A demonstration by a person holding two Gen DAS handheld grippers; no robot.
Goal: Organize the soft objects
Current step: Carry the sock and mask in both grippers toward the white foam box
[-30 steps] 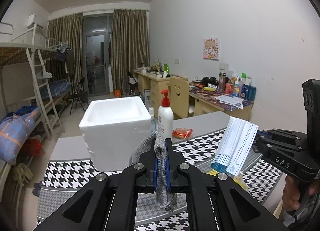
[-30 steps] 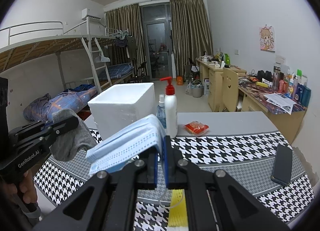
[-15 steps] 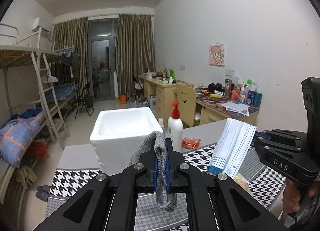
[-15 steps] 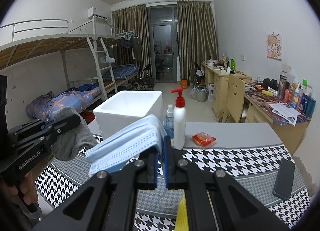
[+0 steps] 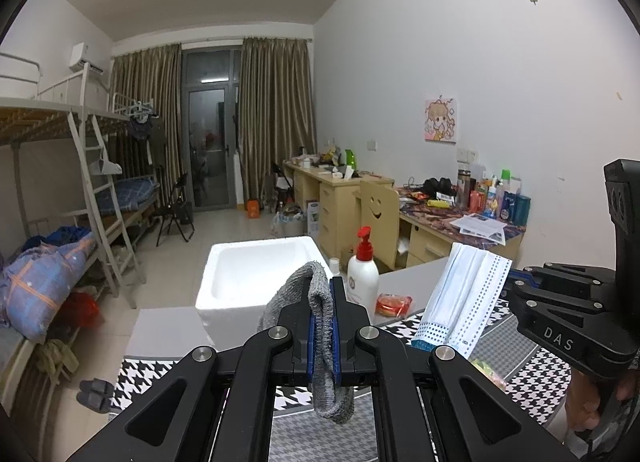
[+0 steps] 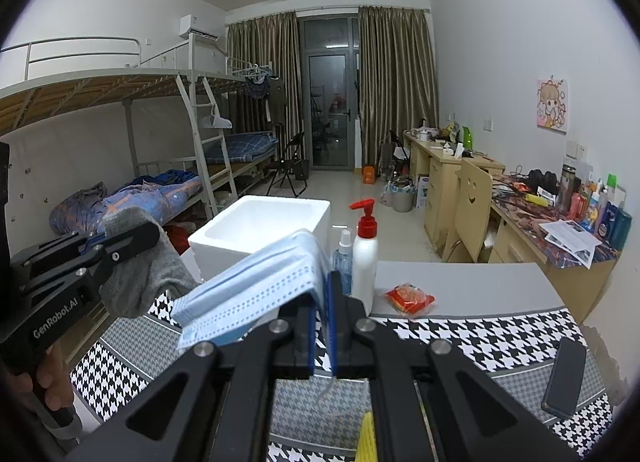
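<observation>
Both full: left tool (image 5: 324, 336) clamped on a grey knit sock (image 5: 320, 326), limp, draped over both sides; right tool (image 6: 320, 336) pinching a pale blue pleated face mask (image 6: 256, 298), flopped toward 9 o'clock. Held up off the houndstooth worktop (image 6: 460, 338), likely headed for the white foam box (image 5: 256, 274) at 12 o'clock.

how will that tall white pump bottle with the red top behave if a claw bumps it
The pump bottle stands tall on a narrow base, so it would probably tip rather than slide. Its smooth plastic looks slippery to pinch. The small spray bottle beside it would likely get knocked too.
</observation>
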